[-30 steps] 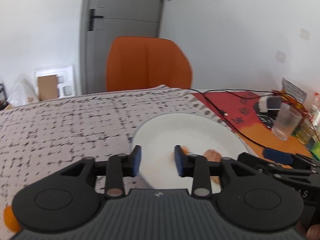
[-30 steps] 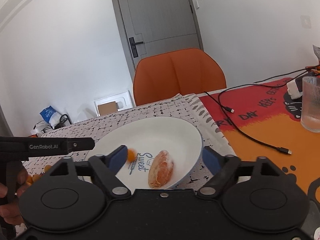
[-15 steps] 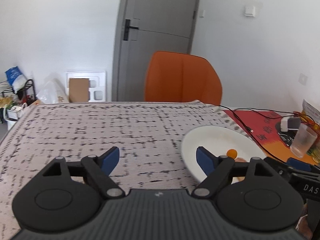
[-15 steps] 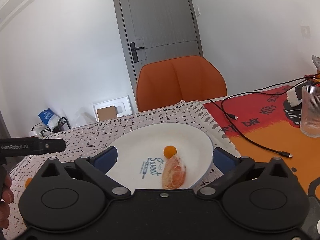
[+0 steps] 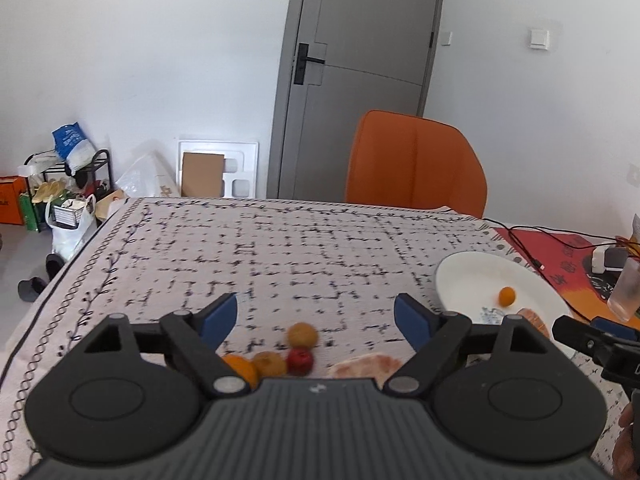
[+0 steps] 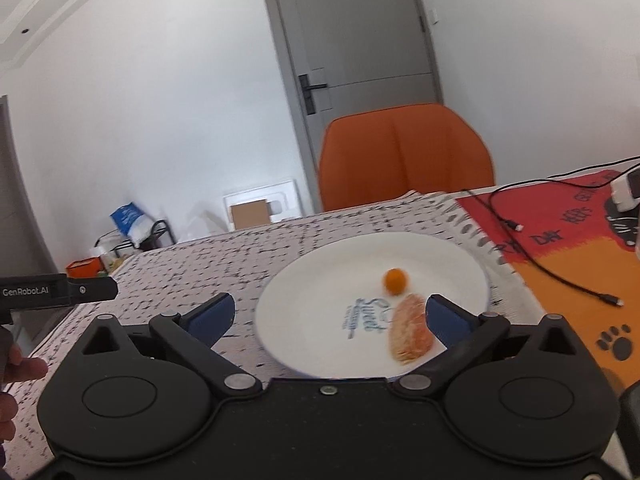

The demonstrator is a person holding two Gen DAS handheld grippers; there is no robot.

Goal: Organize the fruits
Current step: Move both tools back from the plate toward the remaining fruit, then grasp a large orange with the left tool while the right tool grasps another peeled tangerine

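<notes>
left gripper (image 5: 316, 312), jaws spread wide and empty, now hangs over a loose cluster of fruit near the table's near edge, whereas a second ago it was nearly closed over the white plate (image 5: 472, 276) with a small orange fruit between its pads, and half a second ago it had opened and drawn away. nearest in the left wrist view lie an orange fruit (image 5: 240, 368), a tan round fruit (image 5: 272, 363), a small red fruit (image 5: 300, 361) and a peeled citrus segment (image 5: 364, 362), with a second tan fruit (image 5: 303, 334) just beyond; all sit on the patterned tablecloth (image 5: 280, 248). the released small orange fruit (image 6: 395, 280) now rests on the plate, close to the peeled segment (image 6: 410, 334) already there, near the printed blue lettering. right gripper (image 6: 328, 312), jaws likewise wide apart and holding nothing, hovers at the plate's near rim, and its view has tilted since the prior frames. judged from this, one fruit has been delivered and the left gripper is lined up for the next pick, with several pieces yet to move. beyond the table's far edge stand an orange chair (image 5: 416, 164) and a grey door (image 5: 360, 72).
</notes>
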